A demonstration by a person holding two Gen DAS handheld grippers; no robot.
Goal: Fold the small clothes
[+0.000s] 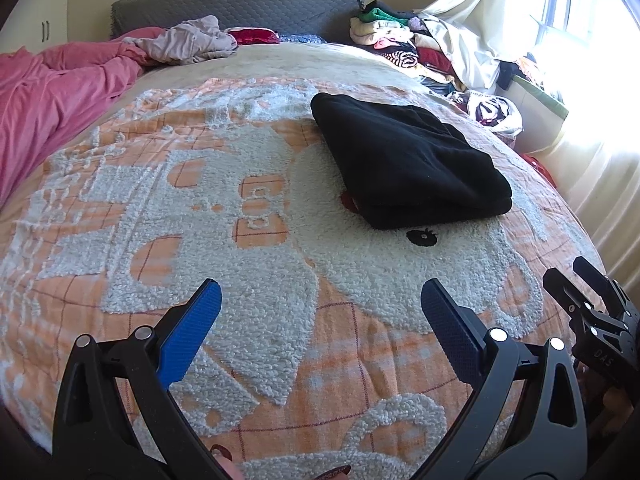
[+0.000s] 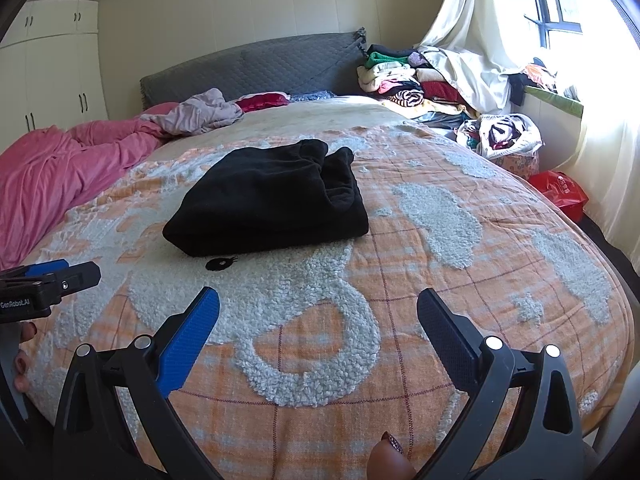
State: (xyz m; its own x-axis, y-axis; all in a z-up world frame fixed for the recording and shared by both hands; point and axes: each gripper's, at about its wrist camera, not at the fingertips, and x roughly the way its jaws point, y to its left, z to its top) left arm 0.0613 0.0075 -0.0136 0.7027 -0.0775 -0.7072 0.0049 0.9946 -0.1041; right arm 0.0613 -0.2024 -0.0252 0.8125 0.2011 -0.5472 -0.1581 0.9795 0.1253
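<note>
A black garment lies folded into a thick rectangle on the orange and white fleecy blanket; it also shows in the right wrist view. My left gripper is open and empty, held above the blanket well short of the garment. My right gripper is open and empty too, in front of the garment. The right gripper shows at the right edge of the left wrist view, and the left gripper at the left edge of the right wrist view.
A pink duvet is bunched on the left. A grey headboard stands at the back. A pile of mixed clothes sits at the back right, with a bag of clothes and a red bag by the curtained window.
</note>
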